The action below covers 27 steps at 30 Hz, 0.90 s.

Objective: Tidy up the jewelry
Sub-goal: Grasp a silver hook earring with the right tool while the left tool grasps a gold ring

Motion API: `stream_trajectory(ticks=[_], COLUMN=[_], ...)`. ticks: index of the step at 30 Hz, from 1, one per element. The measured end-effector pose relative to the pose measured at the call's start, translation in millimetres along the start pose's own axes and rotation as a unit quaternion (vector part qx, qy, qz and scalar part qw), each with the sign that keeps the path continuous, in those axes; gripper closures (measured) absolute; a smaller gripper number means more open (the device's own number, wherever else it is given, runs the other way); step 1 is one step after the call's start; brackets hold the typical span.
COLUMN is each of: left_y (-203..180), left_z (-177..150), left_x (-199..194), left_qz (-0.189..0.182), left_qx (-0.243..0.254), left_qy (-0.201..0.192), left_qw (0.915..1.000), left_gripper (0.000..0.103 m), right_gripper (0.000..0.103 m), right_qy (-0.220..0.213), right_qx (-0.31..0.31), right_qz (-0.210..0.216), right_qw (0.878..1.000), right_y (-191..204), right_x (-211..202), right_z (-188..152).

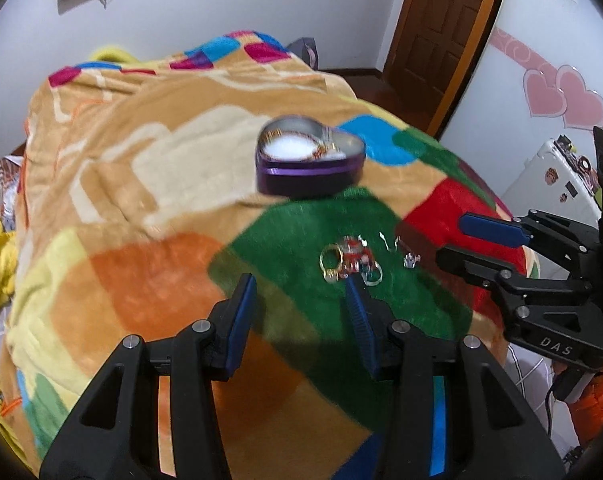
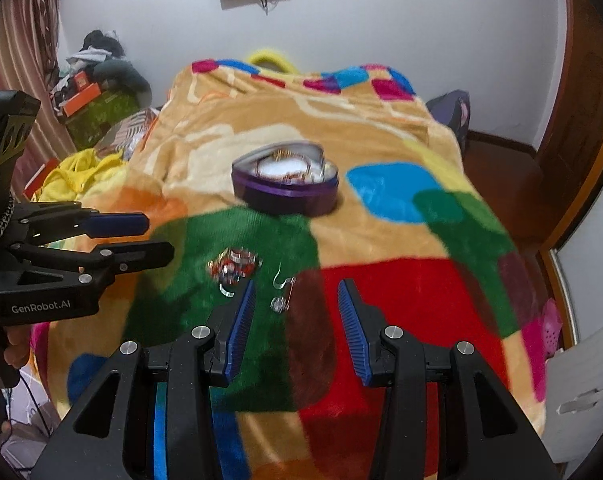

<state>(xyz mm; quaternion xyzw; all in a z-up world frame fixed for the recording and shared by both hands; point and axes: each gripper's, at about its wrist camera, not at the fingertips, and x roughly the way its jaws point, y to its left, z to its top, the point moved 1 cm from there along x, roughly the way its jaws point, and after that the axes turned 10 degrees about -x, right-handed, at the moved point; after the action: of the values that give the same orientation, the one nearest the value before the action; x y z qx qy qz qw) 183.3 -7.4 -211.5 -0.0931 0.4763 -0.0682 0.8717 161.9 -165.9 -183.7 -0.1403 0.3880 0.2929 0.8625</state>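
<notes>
A purple heart-shaped tin (image 1: 309, 162) stands open on the colourful blanket, with white padding and some jewelry inside; it also shows in the right wrist view (image 2: 286, 186). A small pile of red and gold jewelry (image 1: 350, 259) lies on the green patch, with a silver hook earring (image 1: 389, 242) and a small silver piece (image 1: 410, 260) to its right. The pile (image 2: 235, 266), the hook (image 2: 280, 278) and the small piece (image 2: 279, 303) show in the right wrist view. My left gripper (image 1: 299, 286) is open and empty, just short of the pile. My right gripper (image 2: 297, 294) is open and empty, near the silver pieces.
The blanket (image 1: 173, 184) covers a bed. A wooden door (image 1: 441, 28) and a white cabinet with pink hearts (image 1: 553, 92) are to the right. Clothes and boxes (image 2: 93, 92) are piled at the far left by a curtain. A yellow cloth (image 2: 81, 172) lies beside the bed.
</notes>
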Motion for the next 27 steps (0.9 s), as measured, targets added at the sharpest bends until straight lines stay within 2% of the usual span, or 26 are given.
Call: stream_trajectory(ticks=[3, 5, 8, 22, 23, 27], left_y=[-2.3, -4.4, -5.7, -7.2, -7.5, -7.7], left_z=[-5.3, -7.4, -8.8, 0.3, 0.9, 2.1], left_x=[8.6, 14.7, 24.0, 42.2, 42.8, 44.2], left_qz=[-0.007, -0.008, -0.012, -0.030, -0.030, -0.029], left_qx=[0.003, 0.007, 0.009, 0.003, 0.003, 0.005], left_qy=[0.012, 0.020, 0.032, 0.039, 0.037, 0.032], left_qw=[0.9999, 0.9998, 0.9994, 0.9988, 0.9988, 0.9991], left_gripper=[0.067, 0.078, 0.085, 0.085, 0.086, 0.096], right_gripper=[0.065, 0.069, 0.074, 0.089, 0.091, 0.092], right_qy=[0.008, 0.015, 0.026, 0.027, 0.026, 0.023], right_qx=[0.003, 0.005, -0.001, 0.002, 0.003, 0.007], right_qz=[0.006, 0.015, 0.024, 0.033, 0.032, 0.034], right_qw=[1.000, 1.000, 0.999, 0.999, 0.999, 0.999], right_y=[1.4, 2.5, 7.6, 5.3, 5.3, 4.3], right_x=[6.3, 11.0, 17.4, 30.4, 30.7, 30.3], right_z=[-6.3, -9.2, -12.0, -14.0, -13.6, -13.8])
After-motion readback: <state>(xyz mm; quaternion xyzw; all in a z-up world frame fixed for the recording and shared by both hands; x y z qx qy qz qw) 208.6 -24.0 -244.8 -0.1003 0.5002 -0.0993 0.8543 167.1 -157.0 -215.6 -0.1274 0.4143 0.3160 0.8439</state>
